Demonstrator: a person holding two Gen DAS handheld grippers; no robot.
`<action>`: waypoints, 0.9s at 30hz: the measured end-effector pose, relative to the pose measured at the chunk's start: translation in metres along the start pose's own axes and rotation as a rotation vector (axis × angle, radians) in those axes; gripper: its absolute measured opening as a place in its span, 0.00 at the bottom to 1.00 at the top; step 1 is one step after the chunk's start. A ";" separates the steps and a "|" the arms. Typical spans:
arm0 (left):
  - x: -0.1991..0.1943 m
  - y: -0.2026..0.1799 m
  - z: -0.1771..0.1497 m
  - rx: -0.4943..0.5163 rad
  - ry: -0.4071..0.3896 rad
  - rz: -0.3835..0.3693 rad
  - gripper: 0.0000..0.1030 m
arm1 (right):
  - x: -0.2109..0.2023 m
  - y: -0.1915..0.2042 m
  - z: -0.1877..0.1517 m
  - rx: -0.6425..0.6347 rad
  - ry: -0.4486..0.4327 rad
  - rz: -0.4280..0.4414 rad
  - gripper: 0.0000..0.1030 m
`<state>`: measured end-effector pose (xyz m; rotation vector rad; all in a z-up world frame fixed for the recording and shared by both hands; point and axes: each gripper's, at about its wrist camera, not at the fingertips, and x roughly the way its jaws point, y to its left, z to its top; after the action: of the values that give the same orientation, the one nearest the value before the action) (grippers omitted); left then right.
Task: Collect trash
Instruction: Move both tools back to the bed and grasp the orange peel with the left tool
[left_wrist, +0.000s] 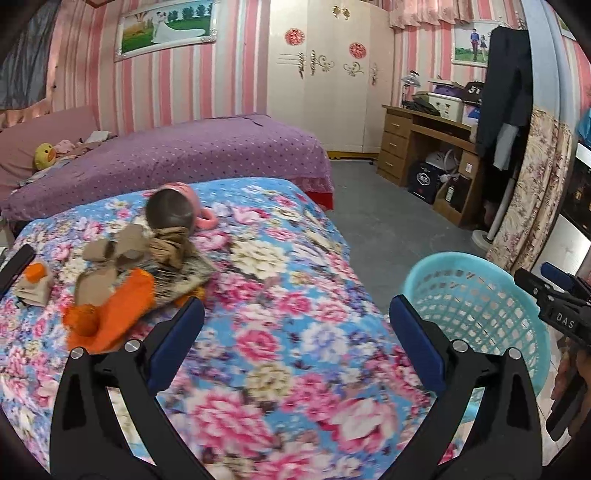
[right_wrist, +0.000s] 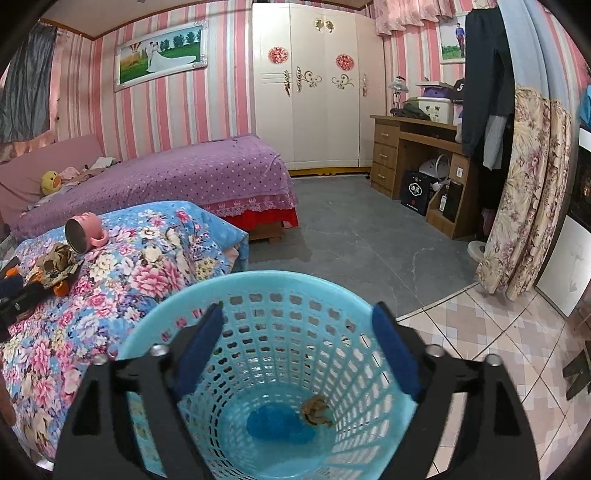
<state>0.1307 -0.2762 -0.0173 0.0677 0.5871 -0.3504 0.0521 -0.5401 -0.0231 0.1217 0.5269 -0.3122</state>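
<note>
Collecting status: one brown scrap (right_wrist: 316, 410) lies in the basket (right_wrist: 266, 284), below the right gripper's (right_wrist: 297, 350) spread, empty jaws.
Remaining: trash pile (left_wrist: 122, 273) ahead-left of the left gripper's (left_wrist: 295, 332) spread, empty jaws.

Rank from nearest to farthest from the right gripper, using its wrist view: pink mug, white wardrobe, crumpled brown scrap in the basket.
1. Crumpled brown scrap, below the right gripper.
2. Pink mug, left, on the bedspread.
3. White wardrobe, far wall.
</note>
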 end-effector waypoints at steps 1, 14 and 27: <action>-0.002 0.006 0.001 -0.002 -0.006 0.008 0.94 | 0.000 0.004 0.001 -0.005 0.001 0.002 0.84; -0.017 0.100 0.003 -0.041 -0.044 0.157 0.95 | 0.012 0.073 0.015 -0.067 -0.002 0.007 0.93; -0.008 0.181 -0.029 -0.130 0.035 0.213 0.94 | 0.026 0.142 0.014 -0.145 0.018 0.043 0.93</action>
<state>0.1710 -0.0994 -0.0437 0.0109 0.6296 -0.1041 0.1266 -0.4155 -0.0193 -0.0049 0.5618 -0.2308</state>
